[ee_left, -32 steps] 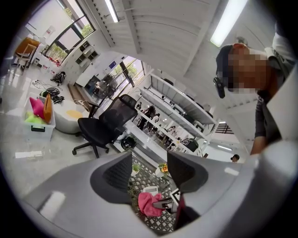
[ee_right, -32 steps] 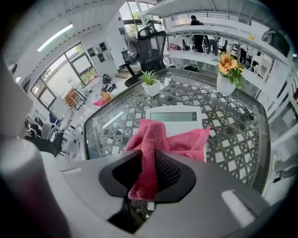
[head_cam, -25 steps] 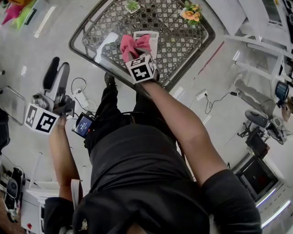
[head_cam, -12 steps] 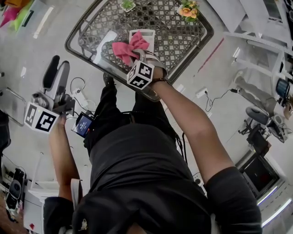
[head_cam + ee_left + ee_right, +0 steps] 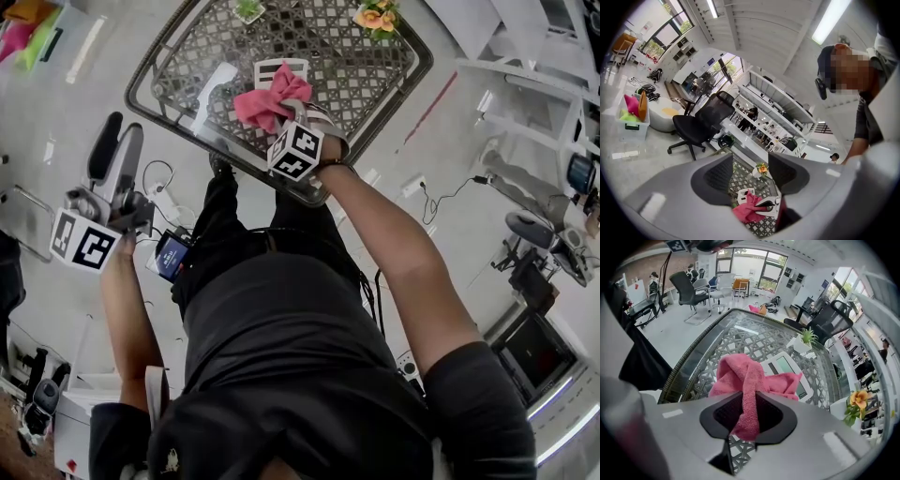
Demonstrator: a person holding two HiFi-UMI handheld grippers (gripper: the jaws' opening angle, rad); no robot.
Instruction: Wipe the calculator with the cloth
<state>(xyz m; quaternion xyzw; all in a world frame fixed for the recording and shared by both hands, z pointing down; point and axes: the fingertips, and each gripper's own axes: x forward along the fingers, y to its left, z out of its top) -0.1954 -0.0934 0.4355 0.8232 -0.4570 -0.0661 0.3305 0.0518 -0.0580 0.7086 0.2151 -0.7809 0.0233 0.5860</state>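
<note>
Calculator lies beneath the pink cloth pinched in right tongs; left tongs gape.

Open-plan office/lab: swivel chairs, white shelving, strip lights, big windows, floor cables.

The pink cloth is soft, nubbly towelling, matt and fuzzy along its folds. The right gripper has a smooth, matt grey shell that looks like plastic. The inner faces of its jaws are black and finely ribbed, like rubber. The left gripper shows the same grey shell and dark ribbed faces. The calculator is smooth white plastic with a shiny, pale green screen. The desk has a clear, glossy glass top over a grey woven wicker lattice. The floor is pale and faintly shiny.
</note>
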